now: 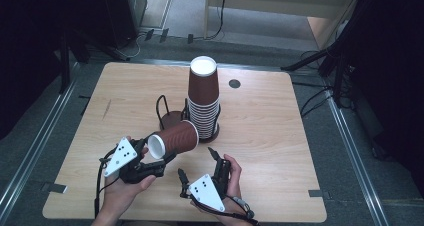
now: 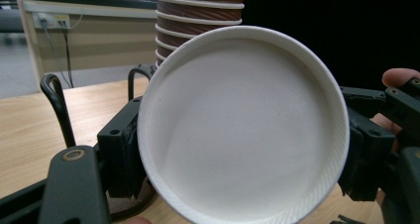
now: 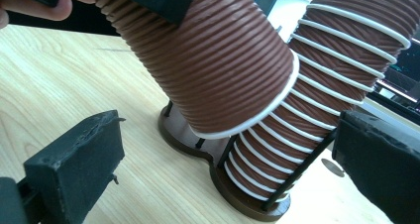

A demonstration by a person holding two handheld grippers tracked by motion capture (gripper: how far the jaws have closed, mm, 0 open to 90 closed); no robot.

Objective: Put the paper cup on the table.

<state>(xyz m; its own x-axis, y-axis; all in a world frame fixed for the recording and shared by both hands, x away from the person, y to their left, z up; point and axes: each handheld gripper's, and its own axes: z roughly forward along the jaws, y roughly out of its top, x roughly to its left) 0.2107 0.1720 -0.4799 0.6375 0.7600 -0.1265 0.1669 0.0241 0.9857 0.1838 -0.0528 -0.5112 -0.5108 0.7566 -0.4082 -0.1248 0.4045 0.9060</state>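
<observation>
1. One cup (image 1: 175,138) is lying on its side at lower centre of the high view, and you are pinching its base with the left gripper (image 1: 159,162); its rim is pointing toward the stack (image 1: 204,101).
2. You are keeping the right gripper (image 1: 196,163) spread and holding nothing, just below the cup.
3. You are probably midway: the cup is out of the holder (image 1: 170,118), whose nearer ring is standing bare, and placing it is left.
4. You are working on a pale wooden table (image 1: 280,136) with dark floor and cables around it.
</observation>
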